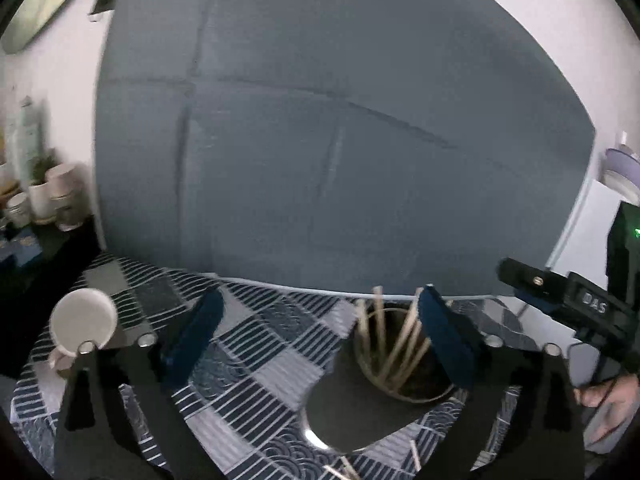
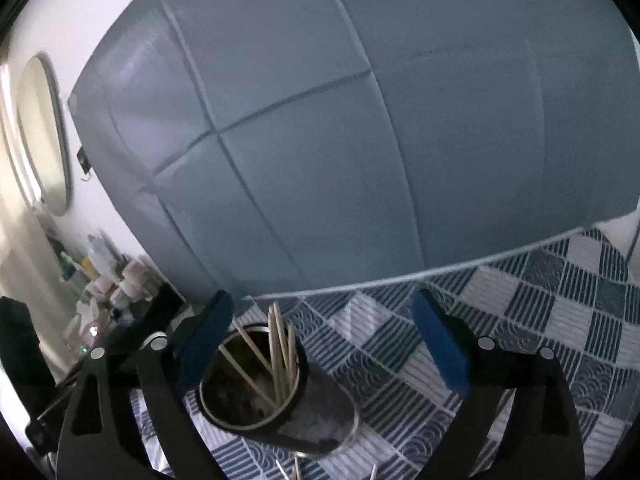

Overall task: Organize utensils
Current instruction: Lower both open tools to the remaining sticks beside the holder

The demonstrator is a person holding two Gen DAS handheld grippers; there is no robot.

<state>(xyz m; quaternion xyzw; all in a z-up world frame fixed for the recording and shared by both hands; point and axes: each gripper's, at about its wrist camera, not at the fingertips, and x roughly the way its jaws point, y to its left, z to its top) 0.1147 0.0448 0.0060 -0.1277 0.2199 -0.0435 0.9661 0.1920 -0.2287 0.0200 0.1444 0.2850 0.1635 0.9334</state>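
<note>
Chopsticks [image 2: 276, 356] stand in the dark cup [image 2: 260, 392]; left gripper [image 1: 320, 332] and right gripper [image 2: 332, 336] gape wide, grasping nothing.

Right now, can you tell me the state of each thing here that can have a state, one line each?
Left tool: open, nothing between its fingers.
Right tool: open, nothing gripped.
Dark holder: upright on the tablecloth, holds chopsticks.
Chopsticks in the holder: standing, leaning on the rim.
Loose chopsticks: lying on the cloth, in front of the holder.
White cup: tipped on its side.
</note>
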